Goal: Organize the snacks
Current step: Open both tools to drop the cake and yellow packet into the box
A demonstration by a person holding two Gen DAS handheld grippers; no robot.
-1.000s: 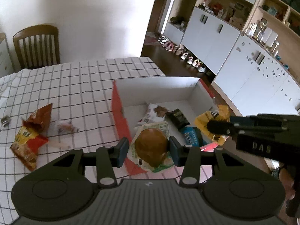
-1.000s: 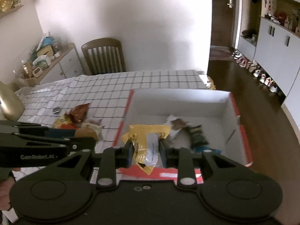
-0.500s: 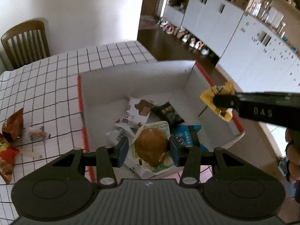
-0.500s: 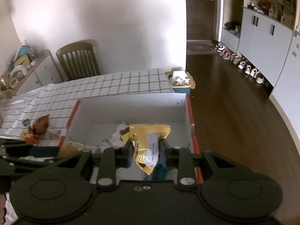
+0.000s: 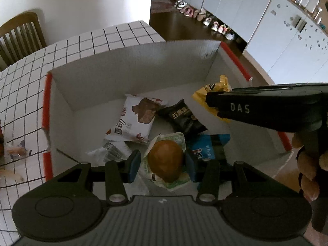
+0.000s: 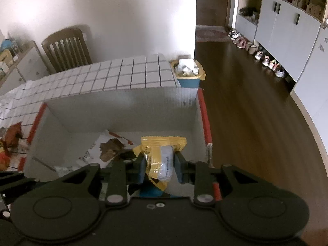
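- Left gripper (image 5: 163, 163): pads clamped on either side of a bun packet (image 5: 166, 163), a round brown bun in a green-and-white wrapper, held above the near end of the box interior.
- Right gripper (image 6: 157, 167): pads pinching a yellow packet (image 6: 162, 155) with a pale label, its crimped top edge standing up above the pads; the packet hangs over the right-hand part of the box.
- In the left wrist view the right gripper's dark body, lettered "DAS", crosses the right of the frame with the yellow packet projecting from its tip, and the person's fingers (image 5: 307, 176) wrap its handle at the lower right.
- Box (image 5: 131, 67): open white corrugated carton with red-edged rims, standing on the table's near corner; both grippers are over its opening.
- Box contents, lying on the floor: a white packet (image 5: 135, 121) printed with brown biscuit pieces; a black packet (image 5: 183, 119) touching its right edge; a blue packet (image 5: 207, 145) nearer the camera, partly hidden by the left gripper; a crumpled clear wrapper (image 5: 108, 153) at the near left.
- Table (image 5: 86, 45): covered by a white cloth with a black grid.
- Outside the box, on the cloth to its left: an orange-brown snack bag (image 6: 12, 137) and a small wrapped sweet (image 5: 17, 150).
- Background: a wooden chair (image 6: 66, 48) against the wall, a blue bin (image 6: 188, 73) with a yellow liner beyond the table corner, and shoes (image 6: 256, 53) lined along white cupboards.
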